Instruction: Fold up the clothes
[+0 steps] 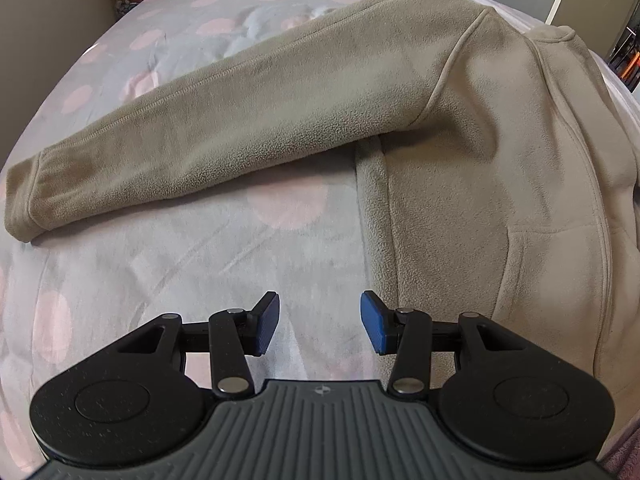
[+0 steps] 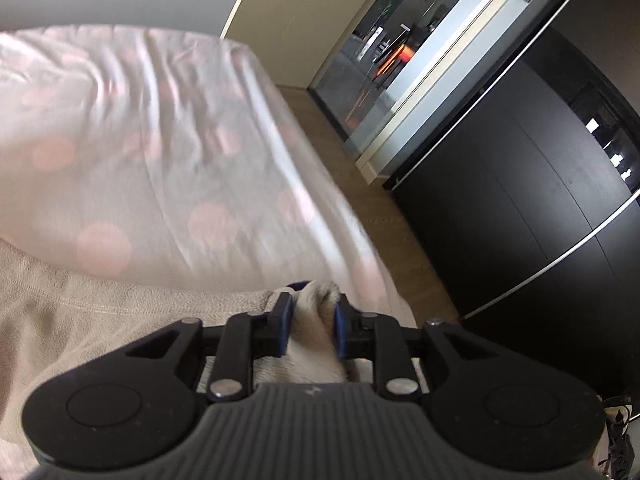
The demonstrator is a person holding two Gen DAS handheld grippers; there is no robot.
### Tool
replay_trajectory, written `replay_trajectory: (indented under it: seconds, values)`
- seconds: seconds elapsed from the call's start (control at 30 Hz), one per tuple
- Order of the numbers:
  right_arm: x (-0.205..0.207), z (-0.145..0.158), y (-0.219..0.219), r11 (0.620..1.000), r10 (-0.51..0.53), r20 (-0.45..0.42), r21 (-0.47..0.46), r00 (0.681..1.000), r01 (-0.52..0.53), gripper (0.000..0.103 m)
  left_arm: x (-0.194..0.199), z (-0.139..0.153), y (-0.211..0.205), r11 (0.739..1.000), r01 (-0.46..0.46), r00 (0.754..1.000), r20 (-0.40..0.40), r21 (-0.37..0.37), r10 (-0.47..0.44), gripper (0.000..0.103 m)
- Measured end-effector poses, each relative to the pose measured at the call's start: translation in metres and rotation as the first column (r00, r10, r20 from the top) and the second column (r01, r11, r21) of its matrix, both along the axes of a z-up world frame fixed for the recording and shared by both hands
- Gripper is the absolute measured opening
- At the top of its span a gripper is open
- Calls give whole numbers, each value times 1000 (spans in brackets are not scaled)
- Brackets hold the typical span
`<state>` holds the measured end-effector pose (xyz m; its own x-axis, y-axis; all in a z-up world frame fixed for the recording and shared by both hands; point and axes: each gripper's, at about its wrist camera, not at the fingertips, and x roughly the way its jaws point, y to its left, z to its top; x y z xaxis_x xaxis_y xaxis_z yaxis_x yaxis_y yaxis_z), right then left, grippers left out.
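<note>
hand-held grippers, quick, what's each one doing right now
Left hand-held gripper: open, empty, above the bedspread beside the fleece sweatshirt.
Right hand-held gripper: closed on a fold of the fleece sweatshirt.

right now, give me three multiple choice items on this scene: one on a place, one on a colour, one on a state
1. Where does the outstretched sleeve of the fleece jacket lie?
A. on the floor
B. flat on the spotted bedcover
C. across the black cabinet

2. What colour are the spots on the bedcover?
A. pink
B. green
C. navy

3. What state are the right tongs in?
A. wide open and empty
B. out of view
C. shut on a bunch of fleece

Answers:
1 B, the left wrist view shows the sleeve spread over the cover beyond the open left tongs.
2 A, pale pink circles show in both views.
3 C, the right wrist view shows fleece pinched between the blue pads.
</note>
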<state>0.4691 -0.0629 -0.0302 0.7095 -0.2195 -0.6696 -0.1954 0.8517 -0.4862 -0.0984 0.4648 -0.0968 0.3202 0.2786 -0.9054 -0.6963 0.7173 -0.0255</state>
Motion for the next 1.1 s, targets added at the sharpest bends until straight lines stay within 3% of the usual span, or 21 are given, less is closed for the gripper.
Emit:
replay_trajectory:
  seconds: [0.13,0.27,0.43,0.6,0.8,0.97,1.1]
  values:
    - [-13,13,2,999,25,65,29,998,-27,39,0,6,0,1000,18,1000,17,-13,-17,43]
    - [-50,43,8,988,104,160,93,982,-120,40,4,14,-10,992,120,993,-2,-36,-121,43]
    - [-120,62,21,929,283,182,191,942,-316,47,0,11,-30,966,228,971,-41,-124,-235,43]
    - [-189,34,31,856,444,50,272,895,-440,49,-6,4,-54,933,301,947,-51,-198,-317,46]
    - [-255,-32,38,797,556,-178,392,812,-459,50,4,-17,-64,906,300,930,-122,-298,-347,52]
    - [-294,-79,42,783,603,-331,421,725,-459,52,14,-37,-70,889,314,900,-194,-334,-390,52]
    - [-291,-110,45,788,605,-414,432,681,-438,53,19,-51,-78,884,318,885,-227,-341,-406,52]
